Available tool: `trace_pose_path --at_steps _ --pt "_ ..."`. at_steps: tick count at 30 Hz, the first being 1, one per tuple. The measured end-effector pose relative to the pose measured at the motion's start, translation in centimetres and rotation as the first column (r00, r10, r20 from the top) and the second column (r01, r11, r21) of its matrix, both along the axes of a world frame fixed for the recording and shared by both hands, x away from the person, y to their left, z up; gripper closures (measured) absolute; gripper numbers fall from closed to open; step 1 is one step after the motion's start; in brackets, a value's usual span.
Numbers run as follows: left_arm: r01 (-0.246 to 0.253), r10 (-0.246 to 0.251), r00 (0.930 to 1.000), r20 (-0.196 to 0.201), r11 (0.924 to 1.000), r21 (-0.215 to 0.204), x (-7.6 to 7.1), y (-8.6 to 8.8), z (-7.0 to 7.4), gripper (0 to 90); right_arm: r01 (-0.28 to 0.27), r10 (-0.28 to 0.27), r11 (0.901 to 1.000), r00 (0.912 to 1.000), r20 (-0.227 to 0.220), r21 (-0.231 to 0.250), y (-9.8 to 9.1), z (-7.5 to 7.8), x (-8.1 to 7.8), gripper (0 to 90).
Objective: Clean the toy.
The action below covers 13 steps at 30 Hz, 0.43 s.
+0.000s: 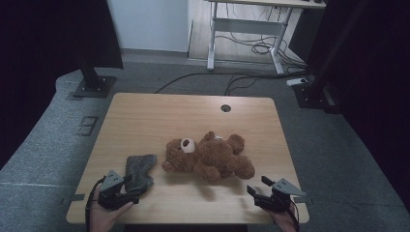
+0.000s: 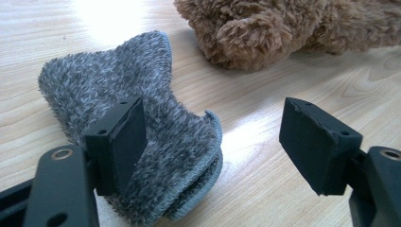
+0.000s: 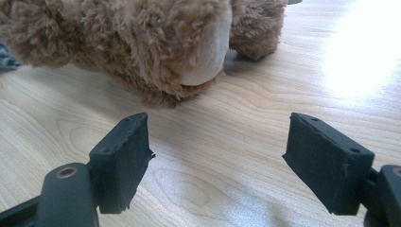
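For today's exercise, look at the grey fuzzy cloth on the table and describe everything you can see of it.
The grey cloth is a small piece of shaggy, plush-looking fabric with a stitched grey hem. It lies crumpled and partly folded on itself on the wooden table, near the front left corner, beside the brown teddy bear but apart from it. The left tool stands open at its near end: one pad is over the fabric, the other over bare wood, so nothing grips it yet.
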<state>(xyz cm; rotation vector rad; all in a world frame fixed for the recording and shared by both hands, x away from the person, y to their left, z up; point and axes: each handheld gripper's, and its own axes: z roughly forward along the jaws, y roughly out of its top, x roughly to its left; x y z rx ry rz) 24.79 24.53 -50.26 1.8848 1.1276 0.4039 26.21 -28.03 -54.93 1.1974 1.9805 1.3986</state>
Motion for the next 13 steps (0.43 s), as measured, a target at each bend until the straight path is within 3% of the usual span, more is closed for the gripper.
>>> trace_pose_path --at_steps 13 --pt "-0.003 0.003 1.0000 0.001 1.0000 -0.009 -0.16 -0.01 0.10 23.9 0.002 -0.002 1.0000 0.9999 0.012 0.002 -0.20 0.11 -0.03 22.4"
